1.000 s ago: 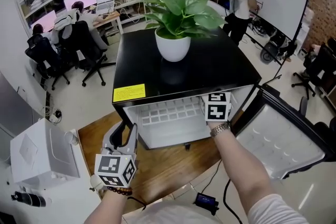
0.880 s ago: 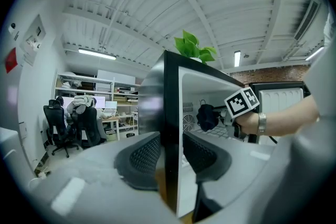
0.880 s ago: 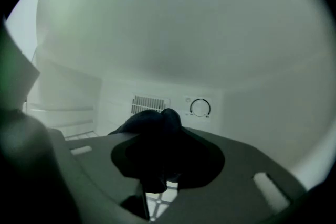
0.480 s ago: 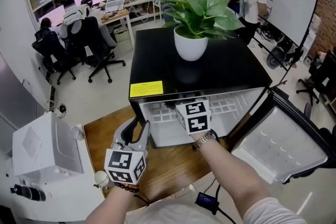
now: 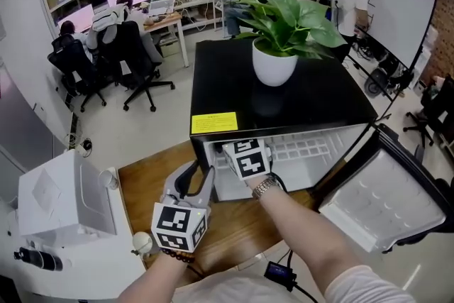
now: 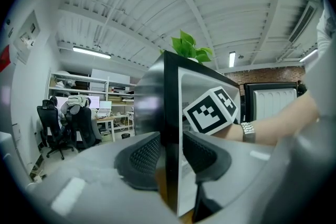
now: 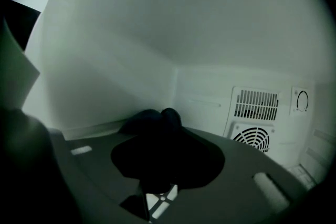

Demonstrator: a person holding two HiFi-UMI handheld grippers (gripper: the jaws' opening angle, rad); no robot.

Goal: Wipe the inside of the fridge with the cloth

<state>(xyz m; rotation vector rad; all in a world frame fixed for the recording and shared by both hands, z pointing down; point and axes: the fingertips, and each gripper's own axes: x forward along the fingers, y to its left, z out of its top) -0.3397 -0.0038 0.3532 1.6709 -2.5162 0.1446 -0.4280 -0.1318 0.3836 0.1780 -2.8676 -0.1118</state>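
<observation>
Two tongs are being used at the fridge (image 5: 326,99), whose door (image 5: 386,202) is standing open at its right. The left tongs (image 6: 170,157) are being held closed on the front edge of the fridge's left wall, one pad pressing each face, probably so that the cabinet is being steadied against the wiping. The right tongs (image 7: 168,150) are being held deep inside the fridge, clamped on the dark cloth (image 7: 155,117). The cloth is bunching out past the tips toward the back left corner, seemingly so that fabric, not tongs, is being brought to the white liner. A potted plant (image 5: 280,32) is being carried on the fridge's top, above the work. A yellow label (image 5: 213,123) is being shown at the front left of that top, with print too small to be read. No brand is being made out; only black-and-white square markers are being displayed on the tongs' cubes. On the fridge's back wall a dial (image 7: 302,100) and a vent grille (image 7: 254,105) are being shown, with no legible lettering.
</observation>
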